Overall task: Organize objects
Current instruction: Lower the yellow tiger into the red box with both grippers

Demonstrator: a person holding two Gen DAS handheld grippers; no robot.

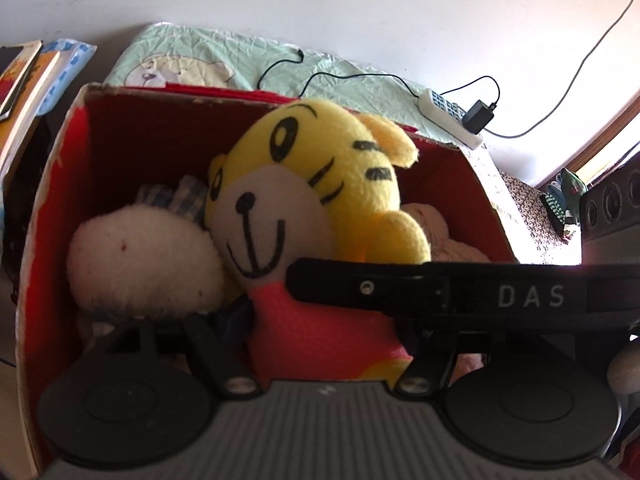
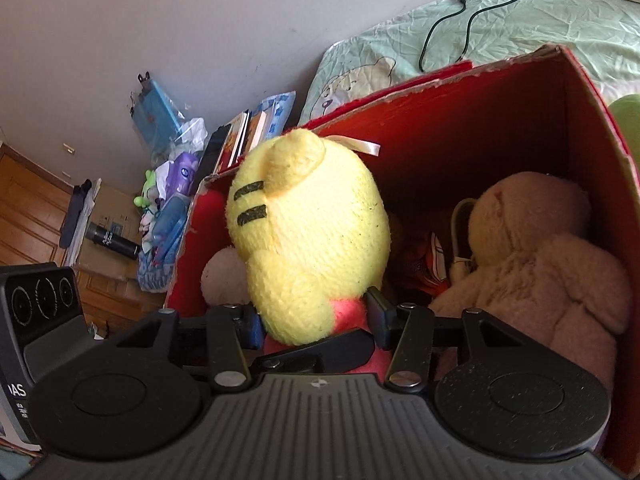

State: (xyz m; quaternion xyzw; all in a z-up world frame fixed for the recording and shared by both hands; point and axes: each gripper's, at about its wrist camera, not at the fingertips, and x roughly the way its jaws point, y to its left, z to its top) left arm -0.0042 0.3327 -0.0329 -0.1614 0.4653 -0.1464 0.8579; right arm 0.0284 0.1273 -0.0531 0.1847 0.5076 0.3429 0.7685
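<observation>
Between the fingers of the right gripper [image 2: 314, 330] a yellow tiger plush [image 2: 308, 232] is clamped at its pink body, just under the head; the two pads are pressed against the toy from either side, so the jaws are closed part way on it. From this gripper the back of the head is seen, with two dark stripes and a white ribbon at the top. The tiger is held upright inside a red box [image 2: 480, 120], above the other toys.

Ahead and to the right of the right gripper, a pale pink bear [image 2: 536, 248] is seen lying in the box against its right wall. To the left of the tiger, low in the box, part of a white ball plush [image 2: 222, 280] is visible.

Seen from the left gripper [image 1: 320, 320], the tiger [image 1: 304, 196] faces the camera, its pink body lying between this gripper's fingers. Whether those fingers touch the toy cannot be told, since a black finger marked "DAS" crosses in front of the right side of the view. The white plush [image 1: 140, 260] lies to the left of the tiger, touching its cheek, with a blue checked cloth [image 1: 176, 196] behind it.

Beyond the box [image 1: 120, 132], a green quilt [image 1: 224, 60] is spread, with a power strip [image 1: 448, 116] and a black cord on it.
</observation>
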